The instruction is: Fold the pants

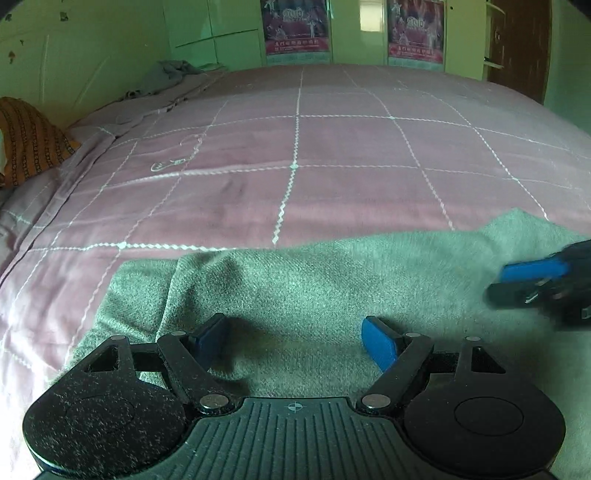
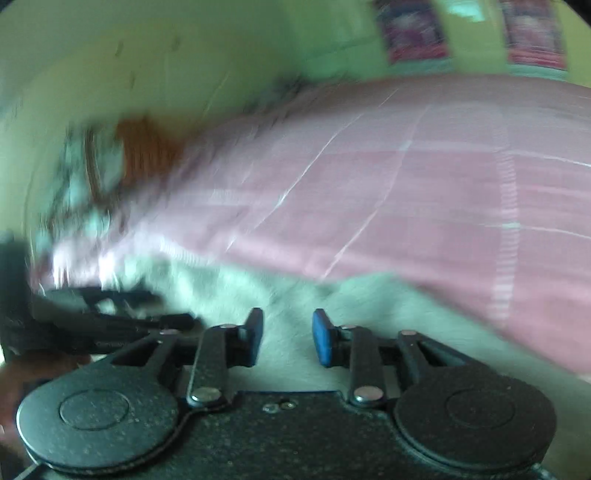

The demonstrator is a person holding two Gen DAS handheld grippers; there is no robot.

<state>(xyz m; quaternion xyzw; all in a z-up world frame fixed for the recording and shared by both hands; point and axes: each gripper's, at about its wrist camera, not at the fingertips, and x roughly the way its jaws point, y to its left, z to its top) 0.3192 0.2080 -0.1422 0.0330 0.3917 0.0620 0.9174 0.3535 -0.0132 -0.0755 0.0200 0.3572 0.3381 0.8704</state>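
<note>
Hovering over the pants, our left gripper has jaws wide apart, empty. Our right gripper, jaws narrowly apart, also grips nothing. The pants lie directly under both, long axis running left to right along the bed's near edge. Far posters carry writing too small to read.

Left gripper is angled downward with its blue-padded fingers spread wide, nothing pinched between them. Right gripper is tilted down too, its fingers only a narrow gap apart, and again nothing caught in that gap. From the left wrist camera the right gripper comes in blurred, off to the right of the left fingers and a bit ahead.
</note>
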